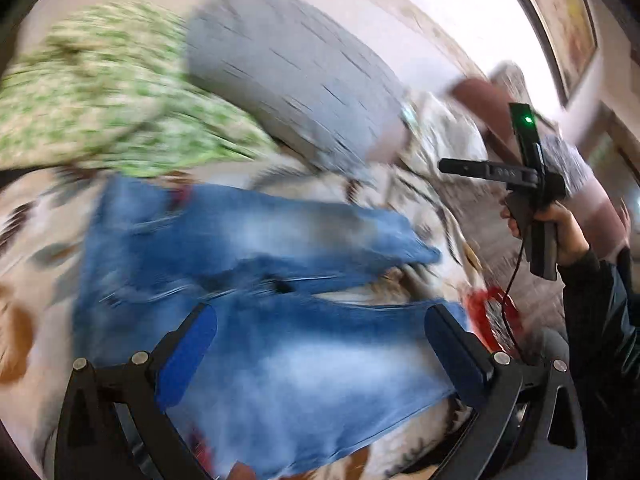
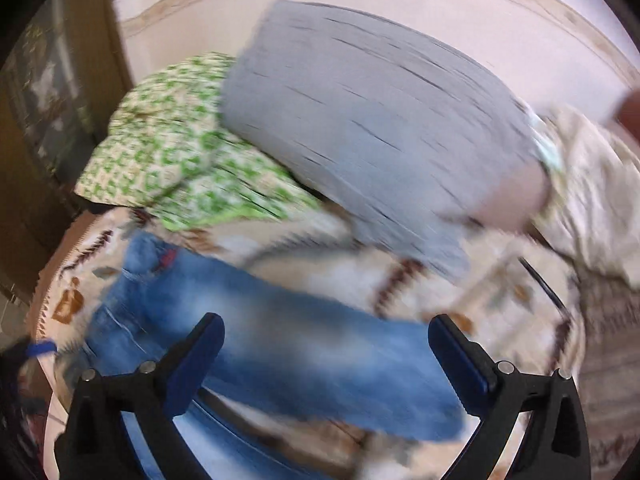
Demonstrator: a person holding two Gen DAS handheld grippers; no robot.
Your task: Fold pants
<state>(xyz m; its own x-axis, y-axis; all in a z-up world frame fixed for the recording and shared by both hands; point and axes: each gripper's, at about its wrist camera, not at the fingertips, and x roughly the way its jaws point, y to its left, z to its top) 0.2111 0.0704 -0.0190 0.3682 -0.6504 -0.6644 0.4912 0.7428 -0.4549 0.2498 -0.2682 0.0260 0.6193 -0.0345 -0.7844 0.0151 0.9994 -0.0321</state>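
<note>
Blue jeans (image 1: 256, 240) lie spread on a patterned bedspread (image 1: 24, 240), waist to the left, legs running right. Both views are motion-blurred. My left gripper (image 1: 320, 344) is open and empty, its blue-padded fingers (image 1: 188, 356) hovering above the near leg. The right gripper (image 1: 532, 184) shows in the left wrist view, held in a hand above the bed's right side. In the right wrist view my right gripper (image 2: 326, 360) is open and empty above a leg of the jeans (image 2: 280, 328).
A grey pillow (image 1: 292, 76) and a green-patterned pillow (image 1: 108, 92) lie at the head of the bed, also seen as the grey pillow (image 2: 372, 120) and green pillow (image 2: 180, 148). A pale cloth (image 2: 592, 192) lies right. A framed picture (image 1: 560, 12) hangs on the wall.
</note>
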